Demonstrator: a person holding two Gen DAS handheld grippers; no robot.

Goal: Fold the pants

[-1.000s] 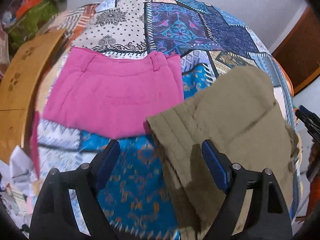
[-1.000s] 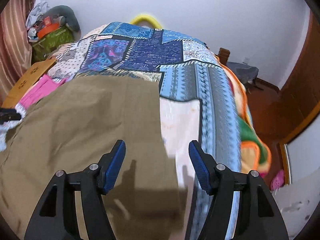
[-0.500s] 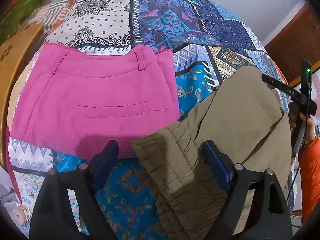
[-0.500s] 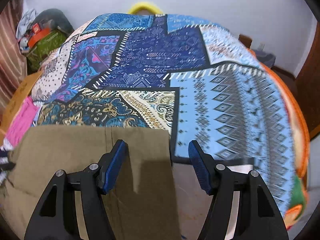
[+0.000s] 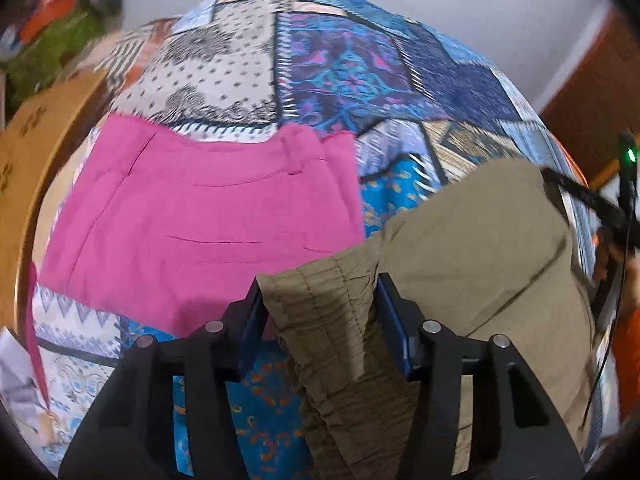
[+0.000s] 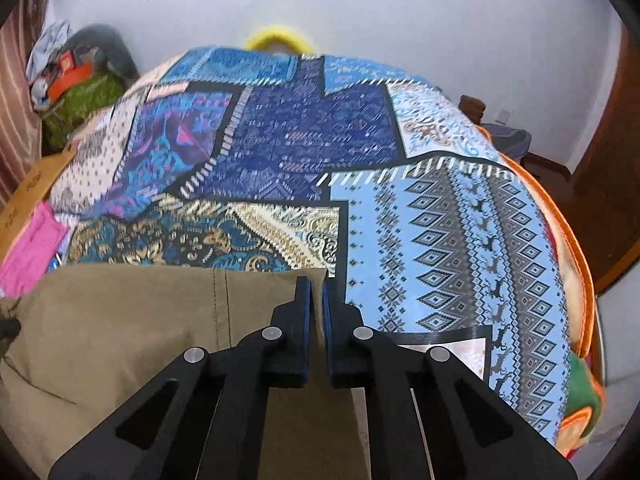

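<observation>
Olive-khaki pants (image 5: pixel 472 256) lie on a patchwork bedspread (image 5: pixel 344 64). My left gripper (image 5: pixel 320 312) is shut on their gathered elastic waistband (image 5: pixel 328 304), which bunches between the blue pads. In the right wrist view the same pants (image 6: pixel 120 320) fill the lower left. My right gripper (image 6: pixel 316 292) is shut on their far right corner, at the hem edge. The right gripper's handle and the person's hand show at the right edge of the left wrist view (image 5: pixel 616 216).
Folded pink pants (image 5: pixel 200 216) lie to the left of the olive pair, also seen in the right wrist view (image 6: pixel 32 256). A wooden bed frame (image 5: pixel 36 152) runs along the left. Green and orange clutter (image 6: pixel 76 88) sits at the far left corner. The bedspread (image 6: pixel 440 240) drops off to the right.
Both grippers have closed: the left onto the olive waistband, the right onto the far corner of the olive pants. Both moved forward onto the cloth.
</observation>
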